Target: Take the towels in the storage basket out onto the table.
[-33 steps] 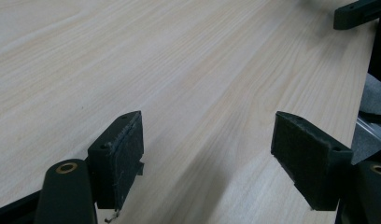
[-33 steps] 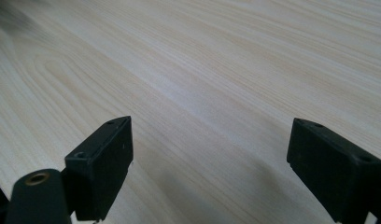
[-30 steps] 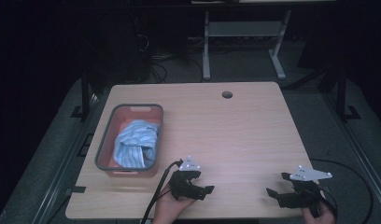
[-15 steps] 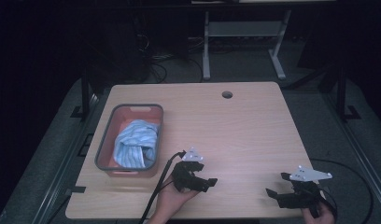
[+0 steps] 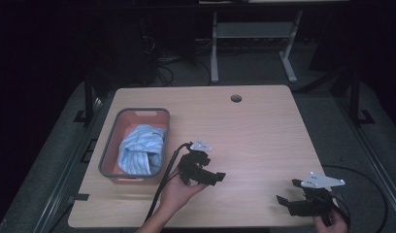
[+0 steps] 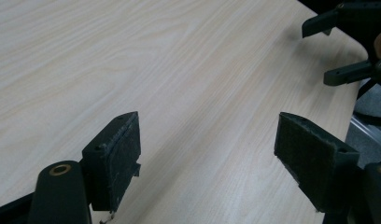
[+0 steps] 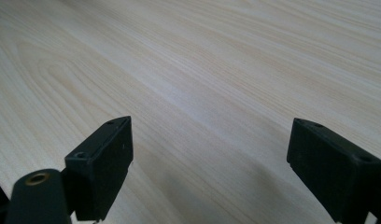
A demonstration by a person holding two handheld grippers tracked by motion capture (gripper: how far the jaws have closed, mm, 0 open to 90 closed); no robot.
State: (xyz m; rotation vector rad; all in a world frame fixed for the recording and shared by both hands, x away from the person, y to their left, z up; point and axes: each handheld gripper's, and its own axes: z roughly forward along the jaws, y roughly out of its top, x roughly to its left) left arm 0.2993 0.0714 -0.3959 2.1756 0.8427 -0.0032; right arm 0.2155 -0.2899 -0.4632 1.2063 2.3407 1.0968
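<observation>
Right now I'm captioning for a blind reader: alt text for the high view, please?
A person holds two open black grippers, left and right, over a wooden table. A grey-rimmed bin at the table's left holds a blue striped cloth.

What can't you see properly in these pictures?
- Bottom of the bin, high view: the bunched striped cloth covers most of it, so anything underneath is hidden.
- The person, high view: cut off by the bottom edge; just a hand and forearm show.
- Right gripper, left gripper view: cut off by the top right corner.
- Room behind the table, high view: too dark.
</observation>
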